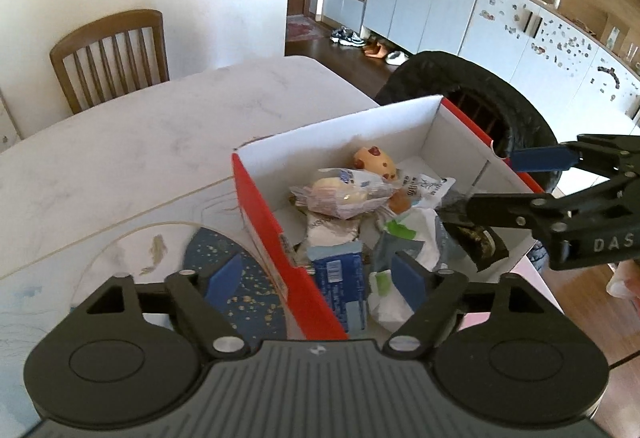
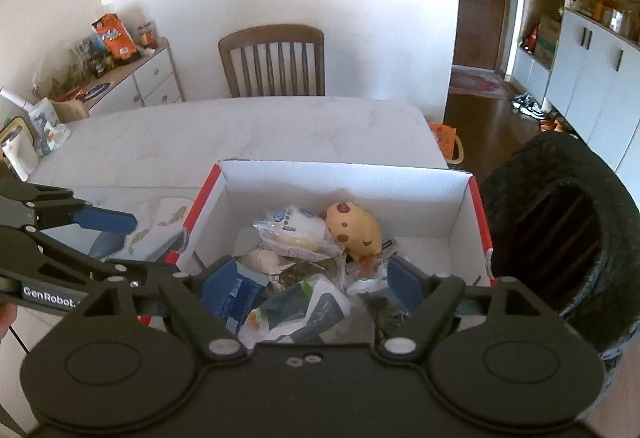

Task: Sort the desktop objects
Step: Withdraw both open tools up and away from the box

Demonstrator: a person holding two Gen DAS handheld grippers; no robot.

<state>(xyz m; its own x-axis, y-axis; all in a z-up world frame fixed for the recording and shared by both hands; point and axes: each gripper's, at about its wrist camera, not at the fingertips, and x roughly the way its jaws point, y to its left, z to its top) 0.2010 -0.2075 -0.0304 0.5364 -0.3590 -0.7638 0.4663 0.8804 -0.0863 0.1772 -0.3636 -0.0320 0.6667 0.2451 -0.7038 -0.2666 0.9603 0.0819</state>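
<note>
- Hovering both my grippers over the red-and-white box [image 2: 460,213] on the table [image 2: 240,133], I hold nothing: left gripper [image 1: 320,278] and right gripper [image 2: 308,278] stand spread wide.
- Sorted packets, a blue carton [image 1: 340,278] and a yellow spotted toy [image 2: 354,228] lie inside the box.
- Best now: lift clear without snagging the box's walls, then look for leftovers.
</note>
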